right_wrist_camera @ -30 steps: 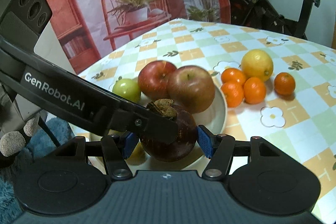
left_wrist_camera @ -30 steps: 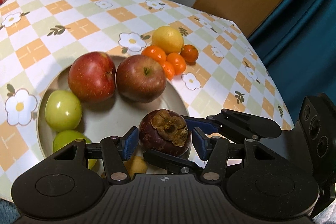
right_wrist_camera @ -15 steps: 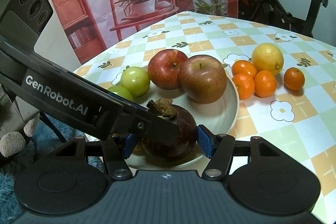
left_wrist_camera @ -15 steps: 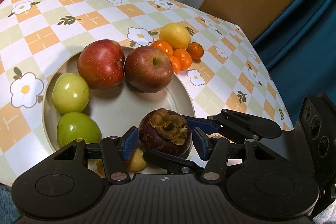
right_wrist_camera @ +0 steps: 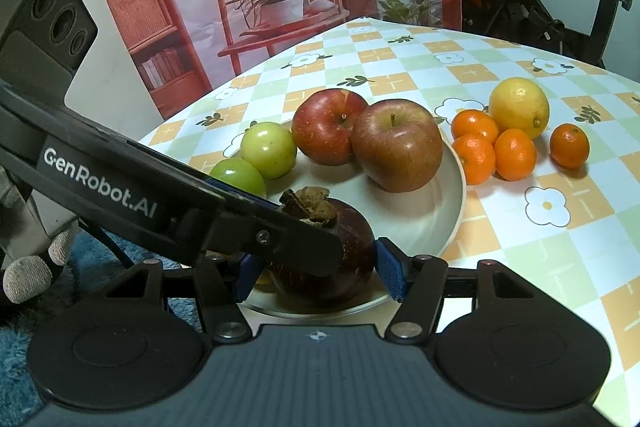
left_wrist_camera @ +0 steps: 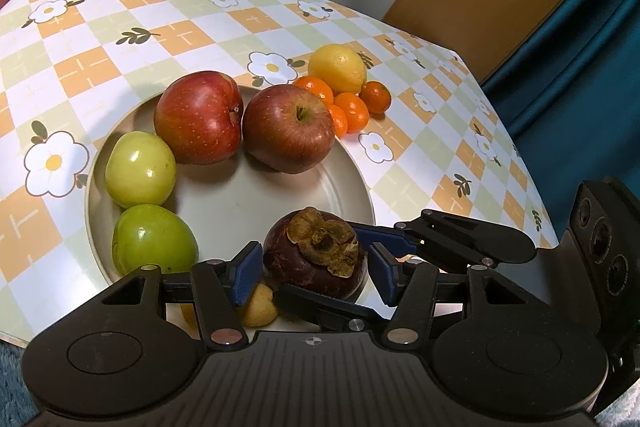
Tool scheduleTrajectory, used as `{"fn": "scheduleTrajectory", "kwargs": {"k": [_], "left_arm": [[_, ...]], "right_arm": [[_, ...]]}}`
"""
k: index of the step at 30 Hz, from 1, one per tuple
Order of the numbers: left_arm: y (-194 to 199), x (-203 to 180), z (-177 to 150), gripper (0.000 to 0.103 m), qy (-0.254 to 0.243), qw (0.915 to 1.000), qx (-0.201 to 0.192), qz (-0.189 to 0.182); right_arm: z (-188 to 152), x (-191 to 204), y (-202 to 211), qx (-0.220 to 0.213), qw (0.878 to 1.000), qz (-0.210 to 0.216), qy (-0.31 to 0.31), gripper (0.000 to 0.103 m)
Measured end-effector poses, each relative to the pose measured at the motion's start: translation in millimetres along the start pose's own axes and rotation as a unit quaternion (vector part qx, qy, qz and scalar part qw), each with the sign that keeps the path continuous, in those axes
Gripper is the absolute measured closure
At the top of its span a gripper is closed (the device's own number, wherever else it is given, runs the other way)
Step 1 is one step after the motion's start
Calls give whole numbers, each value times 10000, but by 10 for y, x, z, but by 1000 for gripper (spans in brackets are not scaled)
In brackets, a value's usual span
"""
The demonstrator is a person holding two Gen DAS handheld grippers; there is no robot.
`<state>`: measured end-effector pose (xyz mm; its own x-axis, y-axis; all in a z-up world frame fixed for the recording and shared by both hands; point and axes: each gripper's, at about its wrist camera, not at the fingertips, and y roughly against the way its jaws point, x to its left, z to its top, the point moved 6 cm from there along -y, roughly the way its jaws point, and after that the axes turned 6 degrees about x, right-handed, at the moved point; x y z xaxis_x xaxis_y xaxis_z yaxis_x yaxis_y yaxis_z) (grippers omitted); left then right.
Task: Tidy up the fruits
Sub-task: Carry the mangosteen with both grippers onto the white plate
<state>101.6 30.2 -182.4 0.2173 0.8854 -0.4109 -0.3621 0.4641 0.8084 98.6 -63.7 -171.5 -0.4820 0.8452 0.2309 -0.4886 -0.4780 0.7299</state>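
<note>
Over the near rim of the plate (left_wrist_camera: 240, 203) on the counter (left_wrist_camera: 160, 27), the dark purple fruit (left_wrist_camera: 316, 259) sits between both my claws. Left claw (left_wrist_camera: 316, 265): mid-width, pads straddle the fruit's sides with a thin gap on each side, not pressing. Right claw (right_wrist_camera: 316, 269): mid-width too, crossing the left one, pads clamped on the fruit. Can't tell if the fruit rests on the plate.

Mangosteen (left_wrist_camera: 314, 254) btwn left tongs (left_wrist_camera: 316, 271) & right tongs (left_wrist_camera: 360, 269), on plate (left_wrist_camera: 240, 203) edge.
</note>
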Motion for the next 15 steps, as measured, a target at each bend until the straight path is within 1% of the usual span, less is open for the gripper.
{"fn": "scheduleTrajectory", "kwargs": {"k": [12, 15], "left_arm": [[1, -7, -1, 43, -30, 10000, -25, 42], [4, -5, -1, 42, -22, 10000, -40, 57]], "right_arm": [[-12, 16, 5, -56, 9999, -22, 88, 40], [-14, 18, 8, -60, 9999, -31, 105, 40]]}}
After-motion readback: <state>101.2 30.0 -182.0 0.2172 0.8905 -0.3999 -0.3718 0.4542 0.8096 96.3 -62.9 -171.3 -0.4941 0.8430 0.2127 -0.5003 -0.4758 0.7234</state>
